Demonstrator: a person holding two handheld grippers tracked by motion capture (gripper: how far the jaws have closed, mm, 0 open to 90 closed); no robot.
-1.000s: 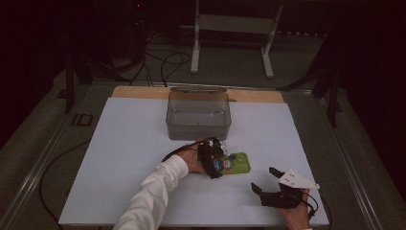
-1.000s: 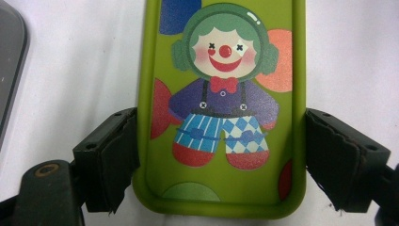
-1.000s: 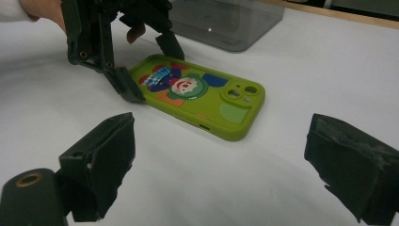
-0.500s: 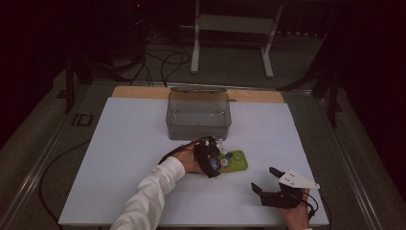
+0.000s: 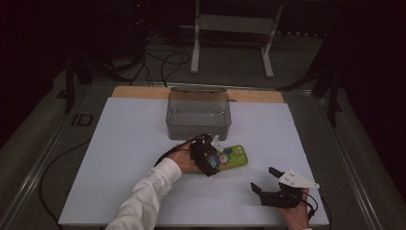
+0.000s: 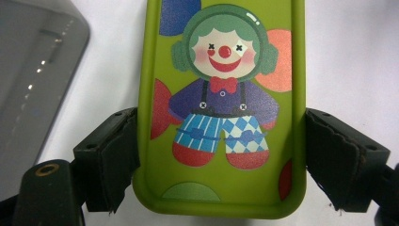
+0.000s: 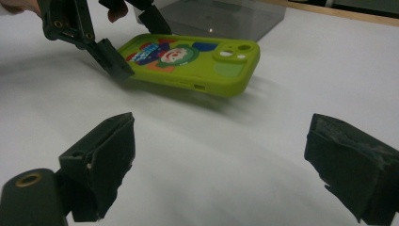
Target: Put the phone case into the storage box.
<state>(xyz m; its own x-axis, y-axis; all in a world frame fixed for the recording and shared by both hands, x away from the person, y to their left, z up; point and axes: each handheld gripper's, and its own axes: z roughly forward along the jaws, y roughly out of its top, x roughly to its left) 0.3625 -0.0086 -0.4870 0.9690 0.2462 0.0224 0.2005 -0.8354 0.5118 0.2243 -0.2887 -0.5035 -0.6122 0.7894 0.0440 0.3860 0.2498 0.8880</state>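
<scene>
Lifted and carried toward the grey bin since a second earlier, the green phone case (image 5: 233, 156) hung above the white desk (image 5: 119, 158).
Left hand-held gripper (image 5: 208, 156) gripped the case's long sides just in front of the bin (image 5: 198, 115); right hand-held gripper (image 5: 265, 180) held still nearby, jaws apart and empty.

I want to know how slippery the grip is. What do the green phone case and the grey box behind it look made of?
The green phone case looks like matte soft plastic or silicone: rounded rim, no glare, printed clown. The grey box looks like translucent smoky hard plastic, glossy, with small light glints. The left gripper holds the case by its edges.
</scene>
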